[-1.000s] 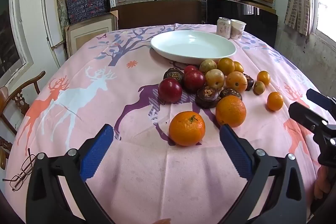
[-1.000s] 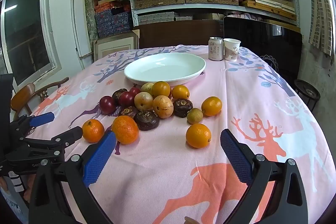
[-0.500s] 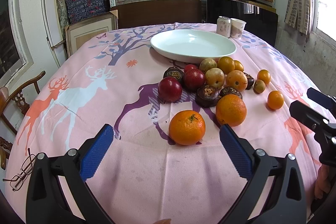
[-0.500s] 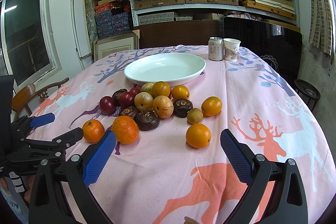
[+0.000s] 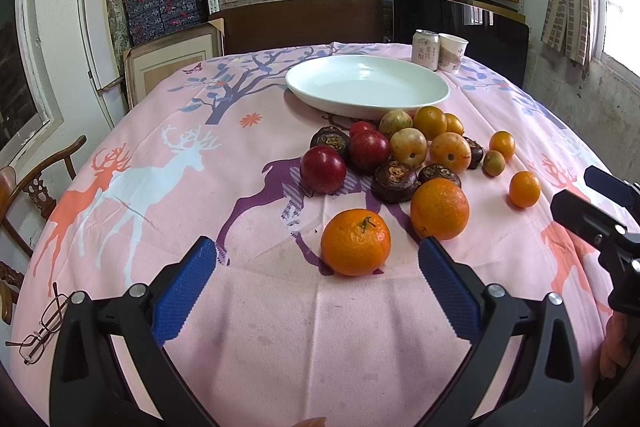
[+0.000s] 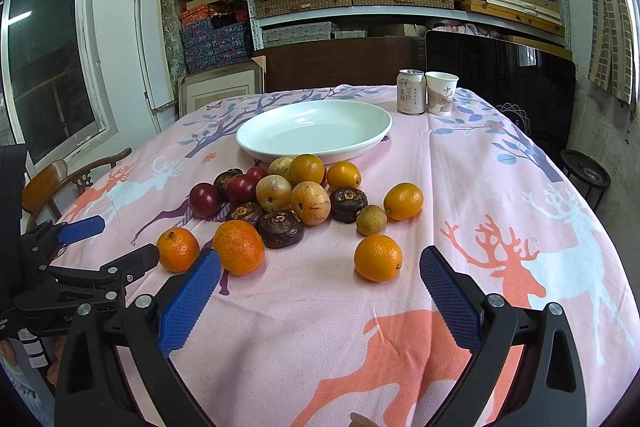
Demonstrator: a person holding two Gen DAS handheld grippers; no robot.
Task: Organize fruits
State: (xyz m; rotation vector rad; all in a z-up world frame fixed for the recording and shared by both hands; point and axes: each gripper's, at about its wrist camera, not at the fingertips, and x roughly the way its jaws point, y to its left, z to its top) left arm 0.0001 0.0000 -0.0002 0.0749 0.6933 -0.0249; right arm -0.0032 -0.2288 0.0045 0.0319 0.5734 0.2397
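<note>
Both jaws gaping, the left gripper point(image 5: 316, 259) is lining up the stemmed orange mandarin point(image 5: 355, 242) at its 12 o'clock, probably for the empty white oval plate point(image 5: 304, 91); the right gripper point(image 6: 320, 269) is facing a small smooth orange point(image 6: 378, 257) at 1 o'clock.

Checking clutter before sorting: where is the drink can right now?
In both wrist views the drink can stands upright at the table's far edge, behind the white plate and toward its right, close beside the paper cup.

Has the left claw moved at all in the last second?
No. In the left wrist view the nearest orange and the plate sit just where they did against the open left claw.
</note>
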